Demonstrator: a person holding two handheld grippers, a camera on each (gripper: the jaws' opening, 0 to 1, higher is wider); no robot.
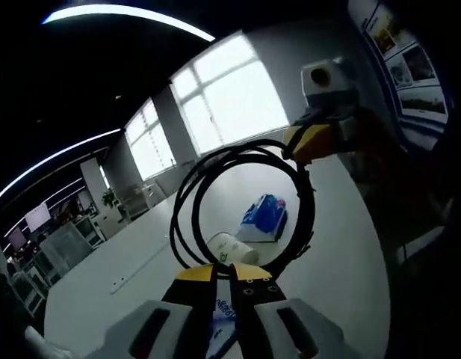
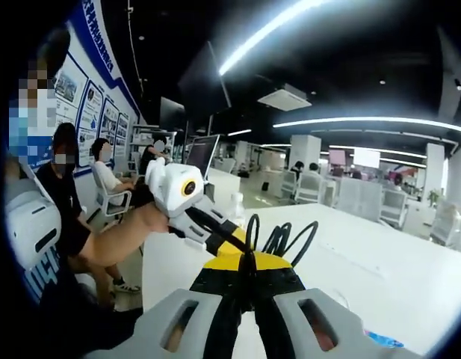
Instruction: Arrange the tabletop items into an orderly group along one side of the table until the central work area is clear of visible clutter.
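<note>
Between both grippers [image 1: 231, 278] [image 2: 247, 278] (jaws closed): coiled cable [image 1: 241, 206].

Bright daylight pours in through the big windows [image 1: 215, 97], and they glow so white that nothing outside can be seen. The white tabletop [image 1: 342, 247] below the windows shines pale. Long ceiling light strips [image 2: 290, 22] curve like bows near the round edges, where everything bends. The ceiling around the strips is very dark. The claws look dark against the light.
</note>
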